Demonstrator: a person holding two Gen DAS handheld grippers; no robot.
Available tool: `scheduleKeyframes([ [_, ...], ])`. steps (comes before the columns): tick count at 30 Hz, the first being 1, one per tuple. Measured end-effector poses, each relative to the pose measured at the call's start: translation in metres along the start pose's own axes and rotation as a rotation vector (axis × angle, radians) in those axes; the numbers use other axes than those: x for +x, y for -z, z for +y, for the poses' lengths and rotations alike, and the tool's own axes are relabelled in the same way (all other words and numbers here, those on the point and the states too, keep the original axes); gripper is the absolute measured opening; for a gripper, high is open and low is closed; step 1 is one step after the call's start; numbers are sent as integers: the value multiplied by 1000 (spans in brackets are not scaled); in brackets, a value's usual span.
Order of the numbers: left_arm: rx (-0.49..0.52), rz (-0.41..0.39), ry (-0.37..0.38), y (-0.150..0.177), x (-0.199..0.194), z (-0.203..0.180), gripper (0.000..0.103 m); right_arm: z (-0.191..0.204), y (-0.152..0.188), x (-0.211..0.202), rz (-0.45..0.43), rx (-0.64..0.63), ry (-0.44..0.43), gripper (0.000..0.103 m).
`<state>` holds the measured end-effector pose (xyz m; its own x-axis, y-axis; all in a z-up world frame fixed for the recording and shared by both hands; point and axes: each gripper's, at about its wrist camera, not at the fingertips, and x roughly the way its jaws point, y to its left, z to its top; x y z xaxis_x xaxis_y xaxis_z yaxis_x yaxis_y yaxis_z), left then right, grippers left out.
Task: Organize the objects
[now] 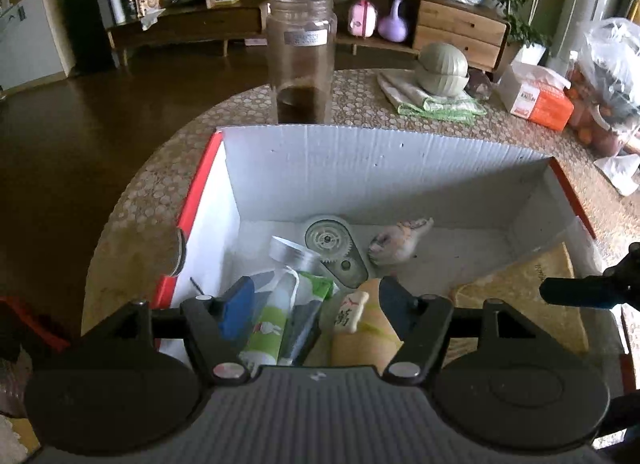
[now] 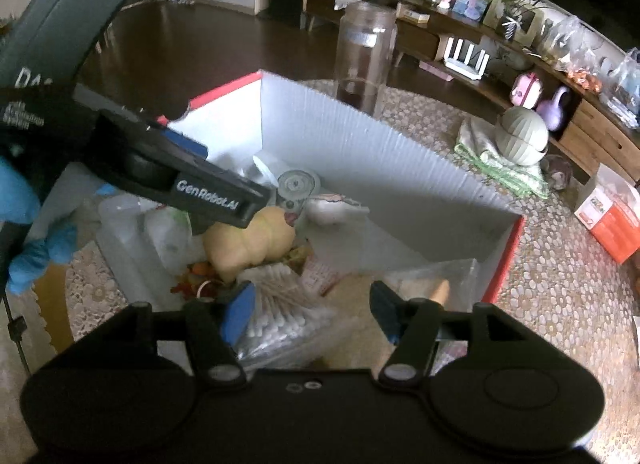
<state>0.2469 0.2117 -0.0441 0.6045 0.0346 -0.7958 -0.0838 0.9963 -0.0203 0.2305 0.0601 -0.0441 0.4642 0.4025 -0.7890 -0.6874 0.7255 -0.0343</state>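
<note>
The left gripper point(image 2: 224, 200) hides part of the yellow toy point(image 2: 256, 240). The right gripper point(image 2: 312, 312) covers the near end of the cotton swab pack point(image 2: 280, 304) at 6 o'clock. The jar label point(image 1: 306, 38) is too blurry to read.

White corrugated box point(image 1: 384, 168) with red outer edges; beige tablecloth point(image 1: 160, 168) in pale pebble pattern; green-and-white pouch point(image 1: 268, 328); yellow-tan plush point(image 2: 248, 240); white cotton swabs point(image 2: 280, 304); orange-white carton point(image 1: 536, 98); blue gripper pads point(image 1: 236, 310)

Tall glass jar point(image 1: 301, 60) behind box; green bowls point(image 1: 442, 70) on cloth point(image 1: 436, 102).
</note>
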Motion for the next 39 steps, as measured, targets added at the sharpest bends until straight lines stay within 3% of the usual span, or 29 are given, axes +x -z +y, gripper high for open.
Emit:
scheduleKeyframes([
  [19,-16,-118,21,34,-86,-10,68,-4,17,-72,-129,95,2,64],
  [33,5,-198,-19,65,-132,-31,68,-4,42,-112,-219,131,-20,64],
  [35,1,-204,-12,68,-137,-34,75,-4,45,-116,-234,133,-20,72],
  [36,-2,-211,-8,69,-140,-35,84,-5,48,-120,-248,132,-24,72],
  [39,-1,-228,-2,73,-147,-41,86,-6,53,-126,-272,133,-33,74],
])
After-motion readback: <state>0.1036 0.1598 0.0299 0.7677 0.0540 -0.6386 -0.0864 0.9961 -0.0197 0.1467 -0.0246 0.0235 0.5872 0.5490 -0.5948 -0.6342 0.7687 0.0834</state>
